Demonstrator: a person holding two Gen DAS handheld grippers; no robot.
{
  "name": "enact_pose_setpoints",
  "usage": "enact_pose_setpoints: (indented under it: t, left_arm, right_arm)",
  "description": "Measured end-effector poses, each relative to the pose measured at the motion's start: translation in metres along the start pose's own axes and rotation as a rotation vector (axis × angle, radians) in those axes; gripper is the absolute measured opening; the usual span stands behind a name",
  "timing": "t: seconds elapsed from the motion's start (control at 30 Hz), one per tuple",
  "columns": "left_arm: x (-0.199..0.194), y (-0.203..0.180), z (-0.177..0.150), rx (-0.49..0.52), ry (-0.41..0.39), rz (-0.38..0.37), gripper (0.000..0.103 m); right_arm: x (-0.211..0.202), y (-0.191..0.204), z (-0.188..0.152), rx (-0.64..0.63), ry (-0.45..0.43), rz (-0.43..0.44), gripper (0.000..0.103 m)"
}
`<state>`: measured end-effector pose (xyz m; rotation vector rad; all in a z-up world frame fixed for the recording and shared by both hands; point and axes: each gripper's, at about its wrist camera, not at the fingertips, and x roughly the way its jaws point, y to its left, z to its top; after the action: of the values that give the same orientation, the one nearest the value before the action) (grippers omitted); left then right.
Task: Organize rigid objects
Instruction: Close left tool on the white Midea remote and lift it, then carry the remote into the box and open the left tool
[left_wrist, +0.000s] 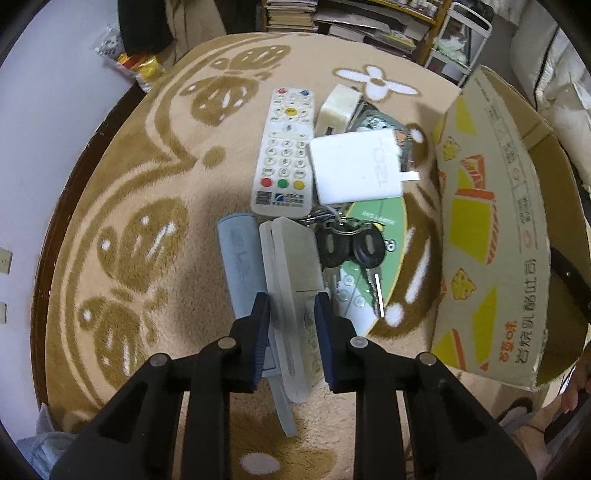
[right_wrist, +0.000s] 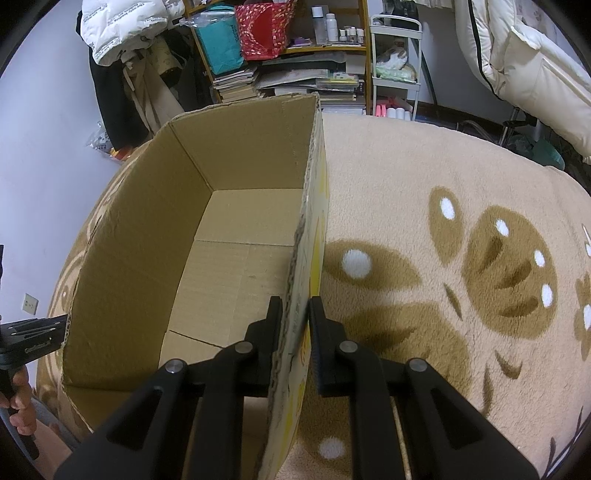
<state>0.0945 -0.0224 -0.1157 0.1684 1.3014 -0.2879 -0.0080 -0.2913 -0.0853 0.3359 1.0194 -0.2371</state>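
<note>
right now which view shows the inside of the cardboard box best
The right wrist view: it looks down into the cardboard box, showing its bare floor and inner walls, with the right tongs clamped on one wall. The left wrist view shows only the printed outside.

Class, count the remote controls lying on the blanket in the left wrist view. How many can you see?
2. A white push-button remote control lies at the far end of the pile; a slim grey-white remote control sits between the left gripper fingers. Others may be hidden underneath.
</note>
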Motion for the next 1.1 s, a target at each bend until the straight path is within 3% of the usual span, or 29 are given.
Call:
enact_pose_setpoints:
  t: [0.13, 0.23, 0.4, 0.77, 0.87, 1.1]
  left_arm:
    - [-0.002, -0.004, 0.0, 0.0, 0.009, -0.046, 0.023]
    - [0.006, -0.008, -0.002, 0.013, 0.026, 0.022, 0.023]
    - [0.014, -0.011, -0.001, 0.021, 0.033, 0.03, 0.017]
    - [-0.033, -0.008, -0.003, 0.019, -0.102, 0.069, 0.013]
    - [-0.047, -0.002, 0.002, -0.005, -0.115, 0.051, 0.013]
    - [-0.069, -0.004, 0.012, -0.014, -0.16, 0.102, 0.013]
  right_arm:
    - [0.001, 0.001, 0.0, -0.002, 0.0, -0.001, 0.015]
    - [0.001, 0.001, -0.001, -0.002, 0.001, -0.001, 0.015]
    - [0.001, 0.001, -0.001, -0.004, 0.001, -0.002, 0.015]
    - [0.001, 0.001, -0.002, -0.004, 0.001, 0.001, 0.015]
    - [0.001, 0.001, -0.002, -0.006, 0.001, 0.0, 0.015]
    - [0.0, 0.001, -0.001, -0.011, -0.002, -0.002, 0.015]
